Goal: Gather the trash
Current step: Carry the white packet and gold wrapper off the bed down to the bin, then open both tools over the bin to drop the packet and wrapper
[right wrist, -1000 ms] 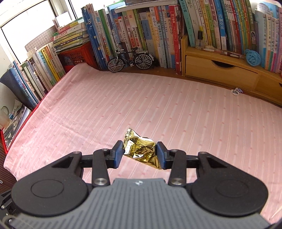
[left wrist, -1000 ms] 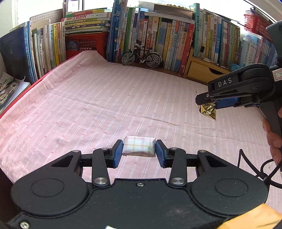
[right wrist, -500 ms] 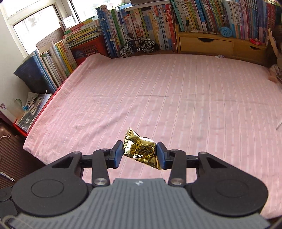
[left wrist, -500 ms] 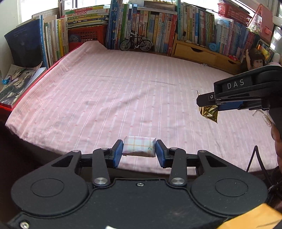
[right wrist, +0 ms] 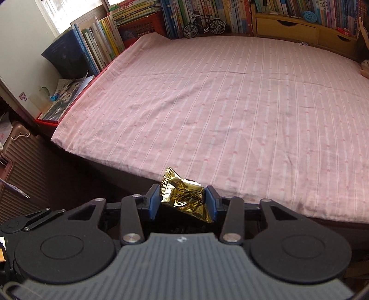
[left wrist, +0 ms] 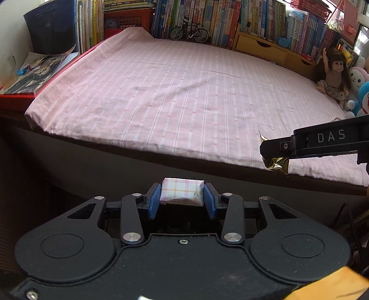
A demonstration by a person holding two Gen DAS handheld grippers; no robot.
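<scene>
A small plaid tissue pack (left wrist: 182, 192), white with pink and yellow checks, sits clamped between the blue pads of my left gripper (left wrist: 182, 199), which hangs past the bed's near edge over the dark side. My right gripper (right wrist: 183, 199) is shut on a crumpled gold foil wrapper (right wrist: 184, 198), also just off the bed edge. In the left wrist view the right gripper (left wrist: 274, 151) enters from the right, seen side-on, with the gold wrapper (left wrist: 278, 162) hanging from it.
The pink striped bed sheet (left wrist: 184, 92) fills both views. Books (left wrist: 230, 20), a model bicycle (left wrist: 189, 32) and wooden drawers (left wrist: 260, 46) line the far side. A doll (left wrist: 332, 76) and plush toys sit at right. A brown suitcase (right wrist: 20, 166) stands left of the bed.
Both grippers have pulled back from over the bed to beyond its near edge, each still holding its item. The bed's dark side and the suitcase have come into view.
</scene>
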